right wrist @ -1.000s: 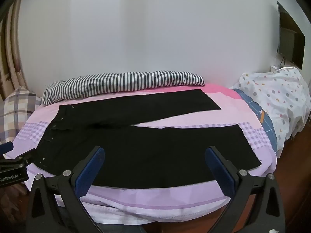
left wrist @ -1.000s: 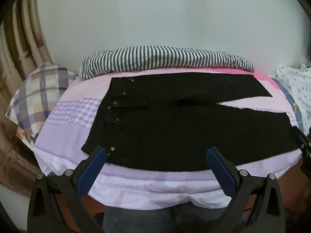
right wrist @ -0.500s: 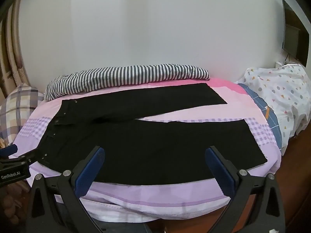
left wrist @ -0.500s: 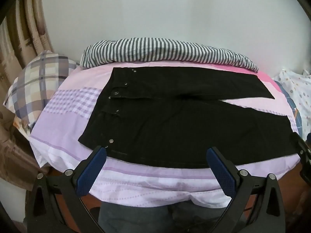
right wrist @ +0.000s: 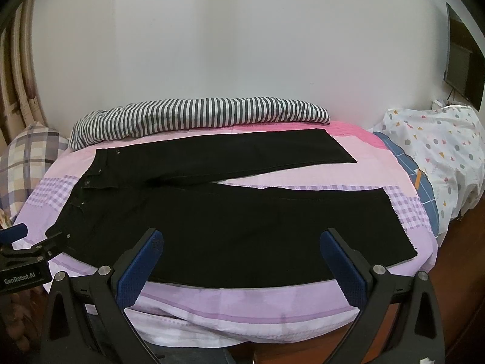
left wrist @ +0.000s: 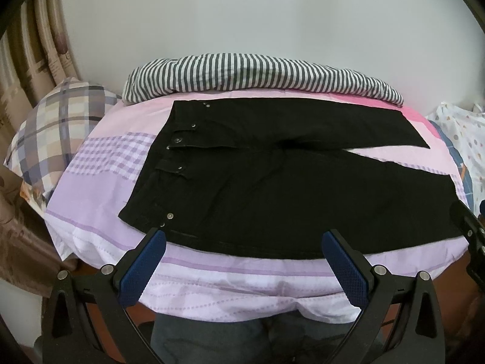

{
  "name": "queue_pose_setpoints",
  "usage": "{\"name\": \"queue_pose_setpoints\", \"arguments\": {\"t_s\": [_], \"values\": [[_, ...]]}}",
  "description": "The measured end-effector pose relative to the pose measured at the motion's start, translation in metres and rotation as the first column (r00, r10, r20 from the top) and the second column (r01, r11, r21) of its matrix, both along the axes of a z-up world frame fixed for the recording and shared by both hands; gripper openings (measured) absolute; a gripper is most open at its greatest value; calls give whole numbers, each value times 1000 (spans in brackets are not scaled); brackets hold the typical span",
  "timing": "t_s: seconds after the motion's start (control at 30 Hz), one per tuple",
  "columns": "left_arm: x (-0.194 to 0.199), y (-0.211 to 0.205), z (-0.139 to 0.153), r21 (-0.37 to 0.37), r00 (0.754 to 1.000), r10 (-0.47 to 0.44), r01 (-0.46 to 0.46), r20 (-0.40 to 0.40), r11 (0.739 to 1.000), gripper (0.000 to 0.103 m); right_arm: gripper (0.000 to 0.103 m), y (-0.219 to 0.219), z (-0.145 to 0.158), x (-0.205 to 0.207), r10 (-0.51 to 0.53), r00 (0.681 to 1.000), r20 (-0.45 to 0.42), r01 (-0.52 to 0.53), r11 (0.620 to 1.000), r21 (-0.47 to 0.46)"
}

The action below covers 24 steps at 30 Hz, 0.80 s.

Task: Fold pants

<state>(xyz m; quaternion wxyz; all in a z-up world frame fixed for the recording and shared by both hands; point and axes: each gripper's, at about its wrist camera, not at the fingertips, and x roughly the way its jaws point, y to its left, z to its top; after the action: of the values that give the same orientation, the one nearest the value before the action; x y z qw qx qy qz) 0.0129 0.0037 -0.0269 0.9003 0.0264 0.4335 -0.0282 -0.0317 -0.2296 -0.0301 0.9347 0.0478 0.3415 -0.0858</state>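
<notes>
Black pants (left wrist: 288, 182) lie flat on a bed with a pink and purple sheet (left wrist: 100, 182), waistband to the left, two legs spread apart to the right. They also show in the right wrist view (right wrist: 242, 224). My left gripper (left wrist: 242, 239) is open and empty, hovering at the near edge of the pants by the waist. My right gripper (right wrist: 242, 239) is open and empty, over the near edge of the nearer leg. The left gripper shows in the right wrist view (right wrist: 18, 236) at the far left.
A striped grey and white duvet (left wrist: 257, 74) lies along the wall behind the pants. A plaid pillow (left wrist: 57, 130) is at the left. A white dotted cover (right wrist: 439, 151) is at the right. A white wall (right wrist: 242, 45) stands behind the bed.
Both grippers have risen and tilted down a little, so the bed sits lower in both views. Both stay open and the pants have not moved.
</notes>
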Motion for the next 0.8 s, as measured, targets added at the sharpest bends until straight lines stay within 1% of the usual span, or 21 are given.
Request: {"name": "queue_pose_setpoints", "arguments": {"t_s": [0.13, 0.23, 0.47, 0.8], "values": [[0, 3, -2, -3, 1000, 5, -5, -4, 1000, 102, 103, 2, 0, 2, -1, 1000, 2, 1, 1000, 1], [-1, 3, -2, 9, 1000, 11, -11, -2, 1000, 102, 103, 1, 0, 3, 0, 1000, -3, 0, 1000, 1], [-4, -1, -2, 17, 1000, -15, 15, 5, 1000, 102, 103, 0, 2, 3, -12, 1000, -2, 12, 1000, 3], [-3, 1, -5, 11, 1000, -13, 13, -3, 1000, 102, 103, -1, 1, 2, -6, 1000, -5, 6, 1000, 0]]}}
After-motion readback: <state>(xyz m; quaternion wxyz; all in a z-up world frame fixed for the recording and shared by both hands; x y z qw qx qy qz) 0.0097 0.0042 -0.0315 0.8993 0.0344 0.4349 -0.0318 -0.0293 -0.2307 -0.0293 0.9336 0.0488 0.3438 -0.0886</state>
